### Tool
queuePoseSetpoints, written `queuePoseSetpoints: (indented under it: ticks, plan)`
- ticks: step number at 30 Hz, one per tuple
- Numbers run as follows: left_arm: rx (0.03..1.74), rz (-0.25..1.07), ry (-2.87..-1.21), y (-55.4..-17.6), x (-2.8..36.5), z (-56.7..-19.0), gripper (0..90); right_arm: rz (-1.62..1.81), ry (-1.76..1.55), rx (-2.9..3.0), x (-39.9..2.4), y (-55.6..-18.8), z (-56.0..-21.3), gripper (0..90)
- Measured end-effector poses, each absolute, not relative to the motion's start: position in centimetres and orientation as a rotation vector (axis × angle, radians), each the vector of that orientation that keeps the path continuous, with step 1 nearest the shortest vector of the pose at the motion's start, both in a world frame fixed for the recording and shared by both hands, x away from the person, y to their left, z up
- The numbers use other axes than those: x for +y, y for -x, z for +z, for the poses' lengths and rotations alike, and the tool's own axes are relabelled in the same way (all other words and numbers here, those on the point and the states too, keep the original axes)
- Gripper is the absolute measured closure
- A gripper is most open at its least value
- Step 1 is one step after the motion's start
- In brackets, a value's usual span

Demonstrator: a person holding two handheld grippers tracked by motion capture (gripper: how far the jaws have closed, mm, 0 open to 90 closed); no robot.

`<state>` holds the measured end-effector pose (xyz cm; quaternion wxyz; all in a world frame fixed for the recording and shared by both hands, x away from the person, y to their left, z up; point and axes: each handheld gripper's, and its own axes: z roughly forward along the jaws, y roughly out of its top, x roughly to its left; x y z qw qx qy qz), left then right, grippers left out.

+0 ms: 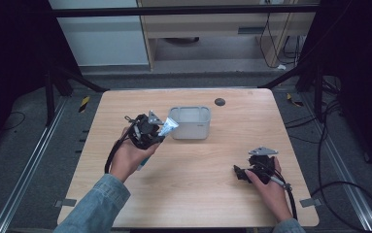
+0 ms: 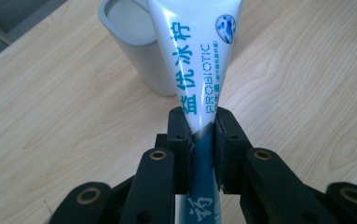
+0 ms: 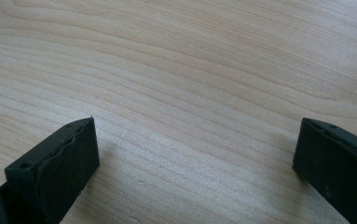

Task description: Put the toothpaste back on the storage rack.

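while clamped: tube (image 2: pixel 192 70) beside bin (image 2: pixel 136 42)

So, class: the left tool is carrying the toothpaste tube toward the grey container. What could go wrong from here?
1. The left tool pinches the toothpaste tube near one narrow end, so it might pivot or slip.
2. The tube's wide end could catch the rim of the grey container and tip it.

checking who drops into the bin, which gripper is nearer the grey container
Left. The left gripper holds a tube right beside the grey container; the right gripper rests well away, nearer the person.
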<state>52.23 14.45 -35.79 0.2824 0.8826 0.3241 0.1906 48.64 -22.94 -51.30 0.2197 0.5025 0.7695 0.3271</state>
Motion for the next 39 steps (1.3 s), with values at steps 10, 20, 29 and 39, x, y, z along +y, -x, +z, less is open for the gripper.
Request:
queuePoseSetpoints:
  ticks: [10, 20, 29, 39]
  plan:
    - [0.833, 0.522, -2.312, -52.5, 12.7, -33.5, 78.2, 0.905, -1.393, 2.129, -22.9, -48.6, -51.3, 0.4]
    - [0.776, 0.549, -2.297, -53.1, 9.9, -31.4, 78.2, 0.903, -1.392, 2.129, -22.9, -48.6, -51.3, 0.4]
    - [0.769, 0.563, -2.275, -53.5, 8.5, -30.6, 78.2, 0.904, -1.392, 2.128, -22.9, -48.6, -51.3, 0.4]
    - [0.798, 0.587, -2.230, -53.9, 8.0, -30.2, 78.2, 0.906, -1.402, 2.127, -22.9, -48.6, -51.3, 0.4]
